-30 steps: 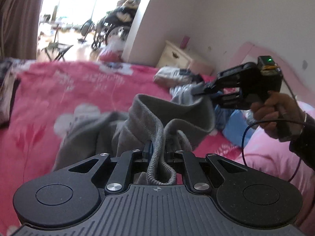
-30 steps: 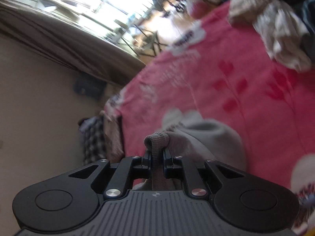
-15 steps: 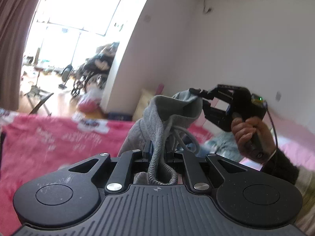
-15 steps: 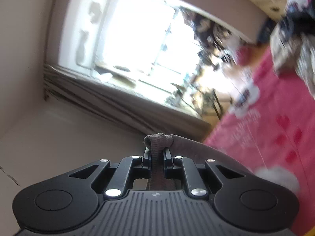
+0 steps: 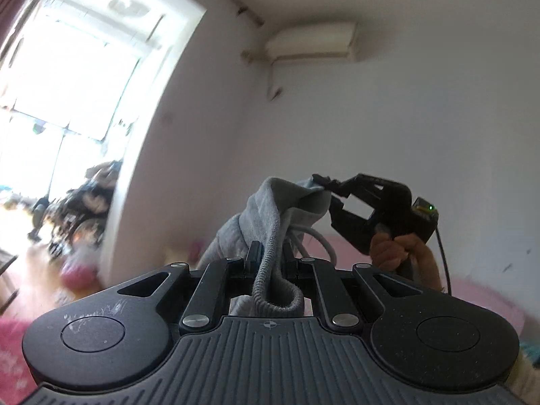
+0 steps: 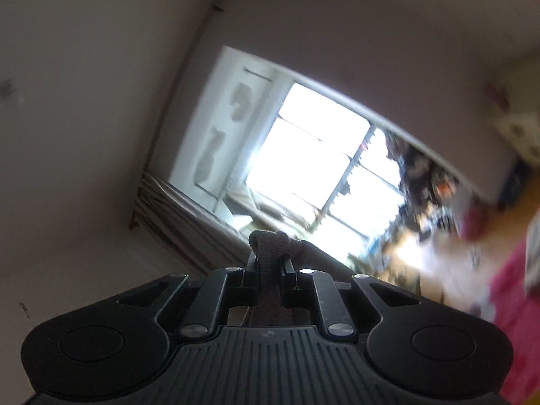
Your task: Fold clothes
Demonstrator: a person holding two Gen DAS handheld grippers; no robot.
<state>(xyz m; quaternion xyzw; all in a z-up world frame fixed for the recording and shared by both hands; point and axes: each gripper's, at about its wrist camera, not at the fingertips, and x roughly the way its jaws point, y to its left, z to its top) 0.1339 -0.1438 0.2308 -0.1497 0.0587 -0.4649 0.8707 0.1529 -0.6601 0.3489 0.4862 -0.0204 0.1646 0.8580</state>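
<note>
- Left wrist view: left gripper (image 5: 270, 253) has its jaws nearly together, clamped on the ribbed hem of the grey garment (image 5: 266, 216). A loop of hem pokes out behind the jaws toward the camera.
- Same view: the garment runs up and right from the left gripper to the right gripper (image 5: 324, 182), which pinches another edge of it at its fingertips. Cloth is held in the air between the two, sagging slightly; a white drawstring (image 5: 317, 233) hangs below the span.
- A hand (image 5: 401, 253) grips the right gripper's handle; green LED lit on its body, black cable trailing down.
- Background: white wall, wall air conditioner (image 5: 314, 40) up high, bright window (image 5: 67, 77) at left, pink bedding (image 5: 479, 300) low right. Blurry.
- Right wrist view: right gripper (image 6: 270, 263) jaws narrow, closed on a bunched fold of the same garment (image 6: 268, 246); the fold sticks up past the fingertips.
- Frame is tilted and motion-blurred: window (image 6: 324, 165), a curtain (image 6: 189, 222) beside it, red bedspread (image 6: 516, 307) at the right edge.
</note>
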